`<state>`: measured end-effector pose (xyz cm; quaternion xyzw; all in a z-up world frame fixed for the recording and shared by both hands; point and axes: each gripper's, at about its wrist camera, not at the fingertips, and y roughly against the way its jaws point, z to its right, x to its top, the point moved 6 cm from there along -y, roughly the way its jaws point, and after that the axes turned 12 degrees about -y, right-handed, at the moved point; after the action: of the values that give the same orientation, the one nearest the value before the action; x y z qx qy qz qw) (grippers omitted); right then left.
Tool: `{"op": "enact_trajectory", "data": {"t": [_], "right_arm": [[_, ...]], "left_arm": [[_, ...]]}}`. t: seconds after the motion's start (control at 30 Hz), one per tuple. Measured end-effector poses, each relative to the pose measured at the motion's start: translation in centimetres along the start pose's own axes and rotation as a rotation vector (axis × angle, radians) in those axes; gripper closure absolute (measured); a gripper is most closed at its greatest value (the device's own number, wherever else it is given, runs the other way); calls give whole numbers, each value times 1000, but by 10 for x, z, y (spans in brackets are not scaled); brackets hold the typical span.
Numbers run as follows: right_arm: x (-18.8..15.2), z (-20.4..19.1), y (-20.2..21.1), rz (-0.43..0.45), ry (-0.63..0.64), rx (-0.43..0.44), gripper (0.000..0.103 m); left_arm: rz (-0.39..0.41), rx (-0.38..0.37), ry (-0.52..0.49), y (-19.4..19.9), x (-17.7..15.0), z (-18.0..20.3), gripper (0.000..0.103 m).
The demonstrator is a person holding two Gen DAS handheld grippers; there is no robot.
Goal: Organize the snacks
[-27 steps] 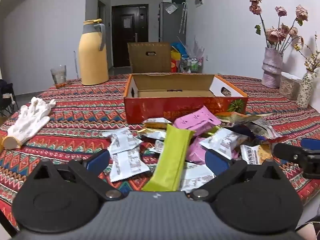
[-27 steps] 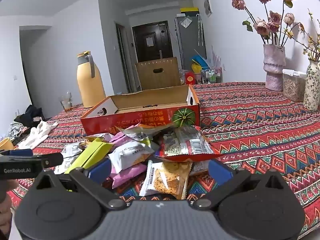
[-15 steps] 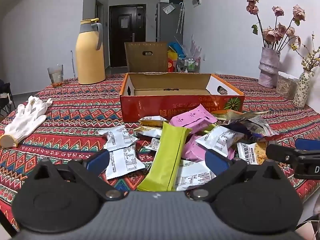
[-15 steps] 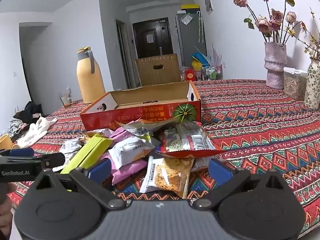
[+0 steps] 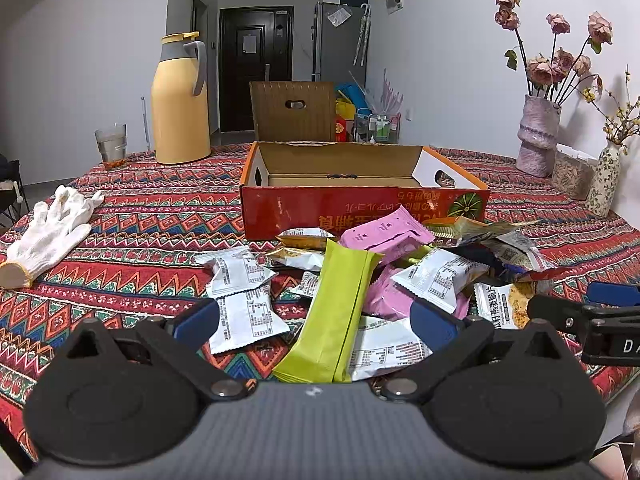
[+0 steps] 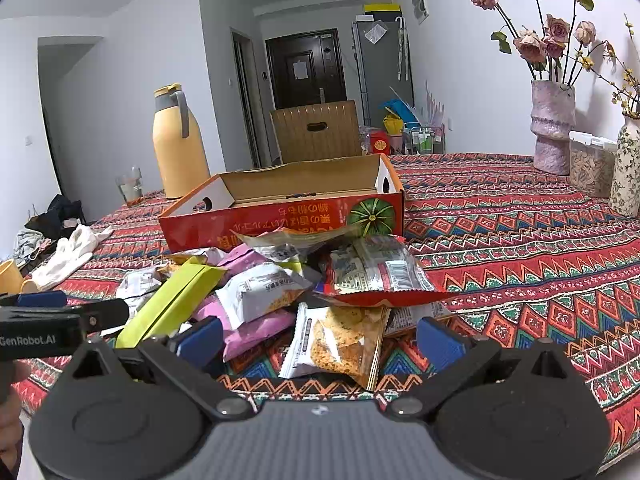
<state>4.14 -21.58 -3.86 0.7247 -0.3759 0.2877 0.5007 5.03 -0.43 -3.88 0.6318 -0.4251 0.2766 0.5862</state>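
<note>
A pile of snack packets lies on the patterned tablecloth in front of an open red cardboard box, which looks empty inside. My left gripper is open, its jaws either side of a long green packet and white packets. My right gripper is open just short of a clear packet of golden crackers. A red-edged foil bag, pink packets and a white packet lie in the pile. Each gripper shows at the edge of the other's view.
A yellow thermos and a glass stand at the back left. White gloves lie at the left. Vases of dried roses and a clear container stand at the right. A brown box sits behind the table.
Both grippers have drawn back a little toward the table's near edge and stayed open. The packets have not moved.
</note>
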Motion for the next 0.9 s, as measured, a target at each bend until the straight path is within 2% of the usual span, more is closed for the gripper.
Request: {"op": "enact_trajectory", "data": {"t": [0.9], "right_arm": [[-2,2,-2,-14,-1,-7,0]], "left_arm": [[-3,-8,2,1,-2,1,0]]}}
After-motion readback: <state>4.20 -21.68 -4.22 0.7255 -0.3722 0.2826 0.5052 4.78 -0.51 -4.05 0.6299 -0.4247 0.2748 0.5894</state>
